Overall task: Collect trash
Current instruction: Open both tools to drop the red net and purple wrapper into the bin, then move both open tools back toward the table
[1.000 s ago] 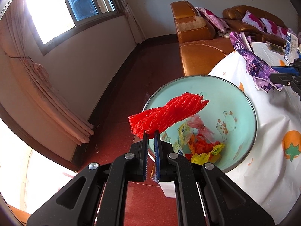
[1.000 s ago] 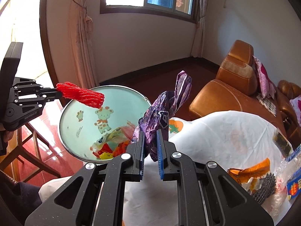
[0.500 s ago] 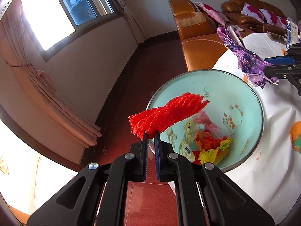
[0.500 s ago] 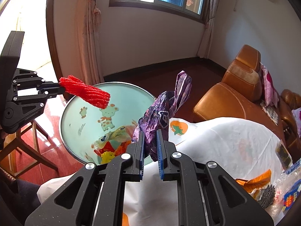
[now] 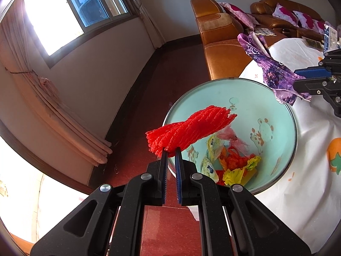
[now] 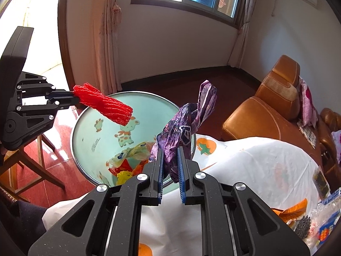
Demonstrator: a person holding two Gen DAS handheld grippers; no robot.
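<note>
A red foam net point(image 5: 191, 128) point(image 6: 104, 105) sticks out over the pale green trash bin point(image 5: 266, 106) point(image 6: 96, 140). My left gripper point(image 5: 171, 149) point(image 6: 74, 99) pinches the net's near end at its fingertips, and its jaws are opening slightly with the net still between them. My right gripper point(image 6: 170, 149) point(image 5: 295, 77) is shut on a crumpled purple wrapper point(image 6: 185, 125) point(image 5: 275, 72), holding it at the bin's rim on the table side. Colourful wrappers point(image 5: 236, 164) lie at the bottom of the bin.
The bin stands against a table with a white cloth printed with orange fruit point(image 6: 245, 160). More trash point(image 6: 298, 211) lies at the table's right end. An orange leather sofa point(image 5: 217, 42) point(image 6: 266, 111) is behind, a wooden chair point(image 6: 25, 166) to the left.
My right gripper has carried the purple wrapper closer to the bin's rim. My left gripper has stayed over the bin with the red net.
</note>
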